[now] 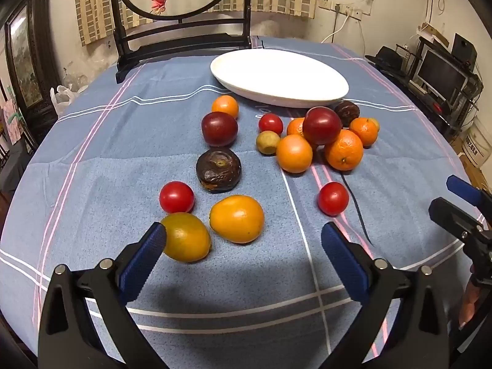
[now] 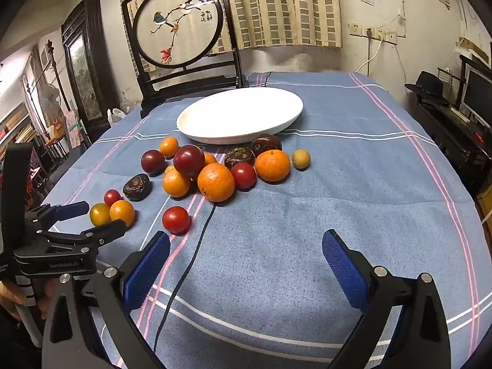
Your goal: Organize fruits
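My left gripper (image 1: pixel 243 243) hangs spread wide, empty, as does my right gripper (image 2: pixel 246 250), fruit loose ahead, white plate (image 1: pixel 233 75) beyond bare – risk: the yellow fruit (image 1: pixel 190 236) touching my left finger could roll off if nudged.

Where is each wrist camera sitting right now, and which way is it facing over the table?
Left wrist view: low over the near left of the table, facing the white plate across the fruit; own open left gripper fills the bottom, the right gripper shows at right.
Right wrist view: low over the near right, facing the same plate; own open right gripper below, the left gripper and a hand at left.
Shared: plate, fruit, blue tablecloth, round bird screen.
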